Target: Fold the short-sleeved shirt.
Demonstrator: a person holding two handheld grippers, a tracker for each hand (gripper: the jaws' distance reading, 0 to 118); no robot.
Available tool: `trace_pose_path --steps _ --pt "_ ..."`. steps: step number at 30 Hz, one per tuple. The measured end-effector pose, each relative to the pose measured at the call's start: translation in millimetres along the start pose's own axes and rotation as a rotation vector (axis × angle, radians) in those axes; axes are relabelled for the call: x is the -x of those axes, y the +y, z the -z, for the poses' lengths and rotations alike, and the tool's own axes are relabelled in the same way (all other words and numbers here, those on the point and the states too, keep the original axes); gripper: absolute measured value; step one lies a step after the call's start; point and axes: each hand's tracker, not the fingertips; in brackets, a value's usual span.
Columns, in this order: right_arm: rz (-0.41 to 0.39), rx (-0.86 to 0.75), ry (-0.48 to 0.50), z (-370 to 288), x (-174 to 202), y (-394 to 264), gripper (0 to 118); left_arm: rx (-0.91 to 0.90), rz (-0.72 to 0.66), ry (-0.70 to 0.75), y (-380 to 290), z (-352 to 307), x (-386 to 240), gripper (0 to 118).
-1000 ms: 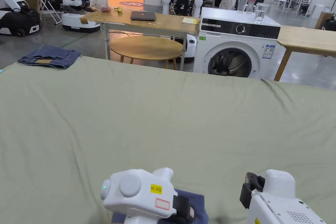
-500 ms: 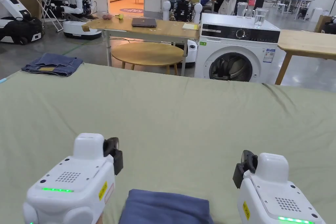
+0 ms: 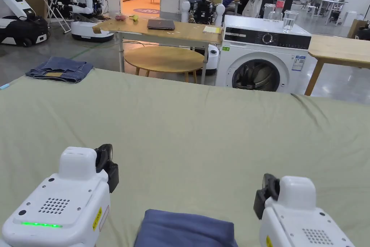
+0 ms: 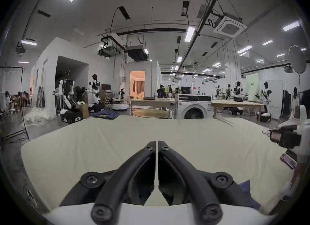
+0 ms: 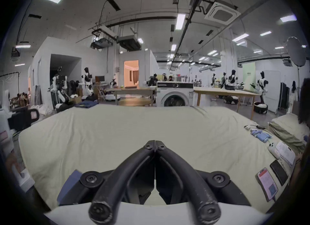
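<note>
Shirt (image 3: 186, 229) lies as a compact blue bundle at the near edge of the green sheet (image 3: 202, 132), between the two grippers and touching neither. Left gripper (image 4: 156, 144) and right gripper (image 5: 155, 143) both hover above the sheet with jaws pressed together on nothing. Folding looks done, or nearly so; any next move calls only for a check that the edges sit square.
</note>
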Motion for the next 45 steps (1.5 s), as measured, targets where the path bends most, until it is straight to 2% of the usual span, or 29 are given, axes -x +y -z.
trace_pose_path --steps 5,7,12,14,17,20,25,27,33,39,42,44,45 --pt "-0.073 0.16 0.128 -7 23 -31 0 0.051 -0.007 -0.033 -7 -1 4 0" --pt "-0.079 0.204 0.149 -2 29 -41 0 0.069 -0.004 -0.043 -10 -3 4 0" --pt "-0.065 0.37 0.158 31 38 -66 0 0.138 -0.018 -0.078 -21 -8 9 0" --pt "-0.06 0.447 0.121 50 39 -81 0 0.169 -0.025 -0.077 -28 -11 12 0" --pt "-0.017 0.471 0.11 61 35 -86 0 0.244 -0.047 -0.111 -36 -11 19 1" --pt "-0.041 0.468 0.101 62 40 -83 0 0.371 -0.076 -0.14 -42 -7 26 10" --pt "-0.041 0.488 0.095 61 39 -86 0 0.546 -0.238 -0.256 -46 16 45 56" --pt "-0.038 0.485 0.095 61 39 -86 0 0.672 -0.338 -0.344 -50 28 54 66" --pt "-0.036 0.49 0.097 61 38 -85 0 0.918 -0.578 -0.614 -82 65 65 66" --pt "-0.031 0.5 0.109 62 36 -83 0 1.075 -0.667 -0.715 -119 96 53 66" --pt "-0.034 0.502 0.115 62 35 -84 0 1.074 -0.825 -0.791 -135 104 50 66" --pt "-0.034 0.502 0.118 62 34 -84 0 1.091 -0.902 -0.833 -144 109 46 61" --pt "-0.033 0.502 0.117 62 34 -84 0 1.091 -0.908 -0.824 -147 110 44 51"
